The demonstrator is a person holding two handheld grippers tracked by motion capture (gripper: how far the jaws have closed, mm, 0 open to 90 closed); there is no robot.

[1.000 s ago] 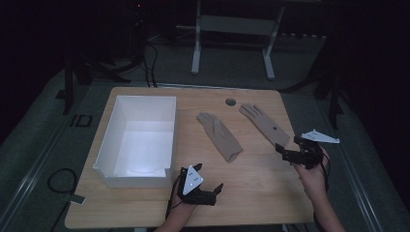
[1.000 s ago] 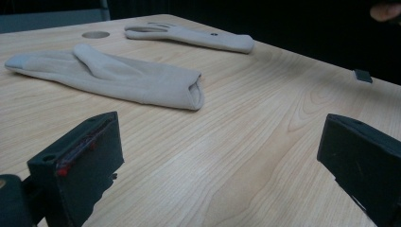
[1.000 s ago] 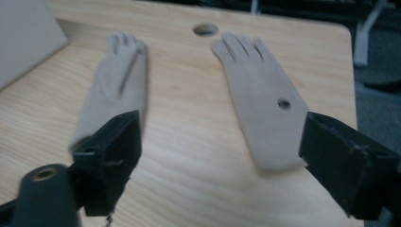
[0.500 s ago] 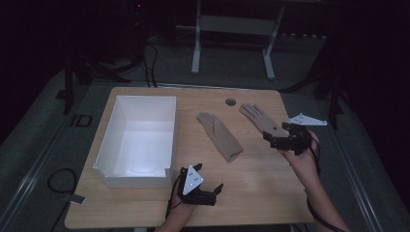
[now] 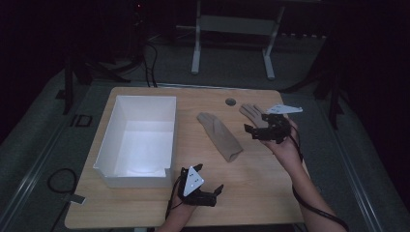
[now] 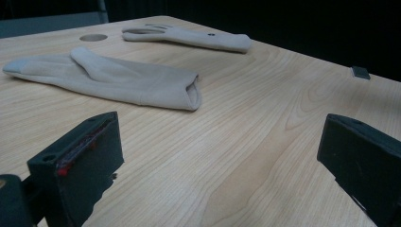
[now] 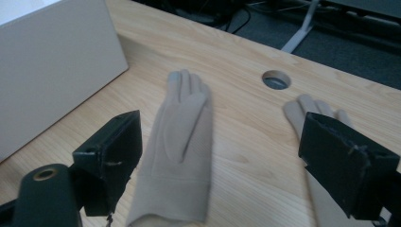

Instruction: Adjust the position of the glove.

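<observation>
Dimly lit room, pale wood table (image 5: 270,183), 2 gloves (image 5: 220,136), white box (image 5: 140,140), both grippers' jaws released.

Pale wood table (image 6: 265,142), grain running clear, smooth with a soft sheen. Two beige gloves (image 7: 182,142) (image 6: 189,37), matt knitted cloth, soft-looking. The white box (image 5: 140,140) looks like matt, smooth card or plastic, hard to tell which. Both grippers' jaws are dull black, slightly scuffed.

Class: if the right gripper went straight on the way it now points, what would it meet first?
Probably the nearer beige fabric glove, lying flat between the right gripper's open jaws; beyond it stands the white rectangular box. Depth is uncertain.
</observation>
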